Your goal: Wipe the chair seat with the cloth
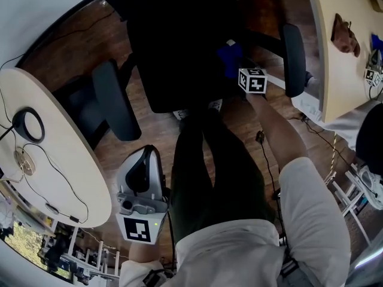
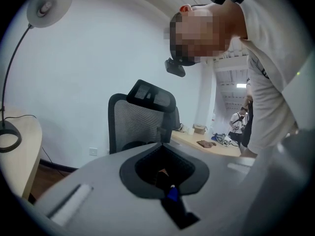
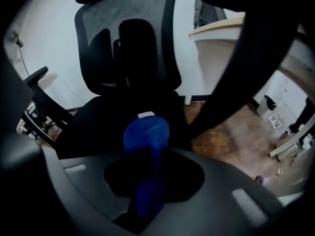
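Observation:
The black office chair's seat (image 1: 173,70) fills the top middle of the head view, dark and in shadow. My right gripper (image 1: 237,68) reaches over the seat's right side, shut on a bunched blue cloth (image 1: 229,58). In the right gripper view the cloth (image 3: 146,134) bulges out ahead of my right gripper (image 3: 147,157), just above the seat (image 3: 103,117), in front of the mesh backrest (image 3: 125,33). My left gripper (image 1: 142,160) hangs low by my left leg, away from the chair, holding nothing, its jaws together. In its own view the left gripper (image 2: 165,178) points up at the backrest (image 2: 138,122).
The chair's armrests (image 1: 114,100) (image 1: 293,58) flank the seat. A white rounded table (image 1: 54,160) with a lamp base (image 1: 28,125) and cables stands at the left. At the right is a wooden desk (image 1: 341,70) with a brown object (image 1: 345,33). The floor is wood.

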{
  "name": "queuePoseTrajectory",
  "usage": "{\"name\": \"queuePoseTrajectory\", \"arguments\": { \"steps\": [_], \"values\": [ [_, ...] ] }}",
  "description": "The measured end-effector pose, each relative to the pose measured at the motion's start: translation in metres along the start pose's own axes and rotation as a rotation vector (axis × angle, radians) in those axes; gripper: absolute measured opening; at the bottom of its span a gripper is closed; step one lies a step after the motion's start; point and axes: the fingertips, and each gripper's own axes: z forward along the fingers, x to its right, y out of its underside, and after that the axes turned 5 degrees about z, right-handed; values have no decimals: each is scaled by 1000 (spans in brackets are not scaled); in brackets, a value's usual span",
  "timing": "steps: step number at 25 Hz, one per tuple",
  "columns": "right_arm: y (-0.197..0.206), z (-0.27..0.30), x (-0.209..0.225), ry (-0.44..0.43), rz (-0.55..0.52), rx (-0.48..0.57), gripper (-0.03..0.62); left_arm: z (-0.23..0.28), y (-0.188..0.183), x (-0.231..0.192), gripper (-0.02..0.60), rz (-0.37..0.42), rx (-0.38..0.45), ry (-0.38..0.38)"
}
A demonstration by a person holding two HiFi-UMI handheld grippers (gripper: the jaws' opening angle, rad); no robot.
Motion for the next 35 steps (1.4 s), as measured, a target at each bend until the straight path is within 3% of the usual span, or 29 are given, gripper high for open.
{"name": "queuePoseTrajectory", "arguments": {
  "steps": [3, 7, 10, 13, 15, 18, 21, 27, 35],
  "values": [
    [-4, -18, 49, 82, 49, 21, 69, 6, 5, 8, 34, 2, -10, 20],
    [-8, -22, 26, 41, 74, 57, 69, 10, 7, 17, 34, 4, -16, 44],
    [2, -18, -60, -123, 49, 62, 69, 9, 7, 18, 34, 3, -13, 42],
    [36, -17, -176, -316, 17, 29, 67, 5, 8, 18, 34, 1, -18, 34],
    [61, -16, -243, -401, 1, 12, 68, 2, 9, 19, 34, 3, -19, 31],
    [97, -2, -313, -447, 17, -37, 69, -5, 13, 15, 34, 9, -28, 20],
    [118, 18, -340, -436, -63, -61, 69, -13, 23, 9, 34, 8, -41, 4],
    [117, 24, -295, -406, -94, -54, 67, -21, 30, 10, 34, -6, -49, -3],
    [115, -2, -116, -228, -88, -15, 67, -7, 22, 19, 34, -11, -26, 13]
  ]
}}
